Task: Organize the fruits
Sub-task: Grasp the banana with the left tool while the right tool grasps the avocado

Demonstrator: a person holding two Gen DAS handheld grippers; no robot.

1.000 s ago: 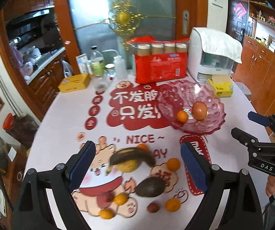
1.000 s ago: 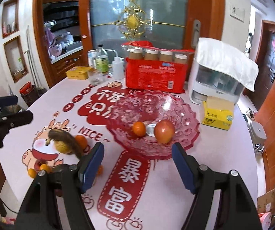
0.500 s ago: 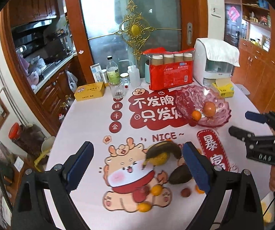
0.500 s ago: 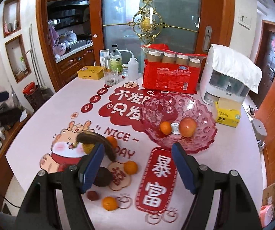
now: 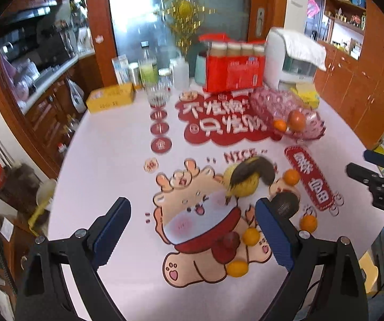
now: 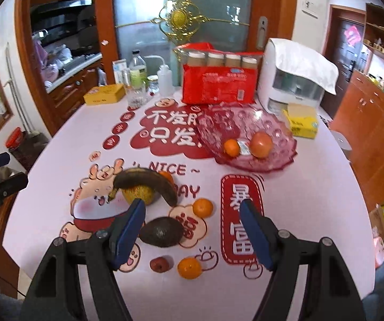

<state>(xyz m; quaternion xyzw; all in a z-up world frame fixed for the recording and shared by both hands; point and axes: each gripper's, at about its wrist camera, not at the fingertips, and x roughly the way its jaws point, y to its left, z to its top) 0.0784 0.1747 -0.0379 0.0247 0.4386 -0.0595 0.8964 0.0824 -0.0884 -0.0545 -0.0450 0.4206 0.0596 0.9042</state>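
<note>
hovering above the white round table with red printed decals (image 6: 298, 208), the right gripper (image 6: 193, 226) has its blue-padded jaws spread wide and grips nothing; the left gripper (image 5: 193, 223) is likewise spread and empty, held back over the near edge. that stance reads as a survey before the next pick, since most of the fruit lies loose on the tabletop.

the pink cut-glass fruit bowl (image 6: 218, 125) sits toward the far right, beside the red carton of bottles (image 6: 218, 87), and holds only a small orange mandarin (image 6: 232, 147), a round red-orange apple (image 6: 261, 144) and, between them, a small wrapped item i cannot identify.

outside it, the blackened curved banana (image 6: 149, 182) is draped over a yellow round fruit (image 6: 138, 195), probably a lemon, though it is partly hidden. the dark green oval avocado (image 6: 162, 231) lies just below the right gripper's left pad, so it looks the likeliest target. around it are more loose mandarins (image 6: 203, 207) and a small dark red fruit (image 6: 159, 264).

the left view is smeared with motion.
</note>
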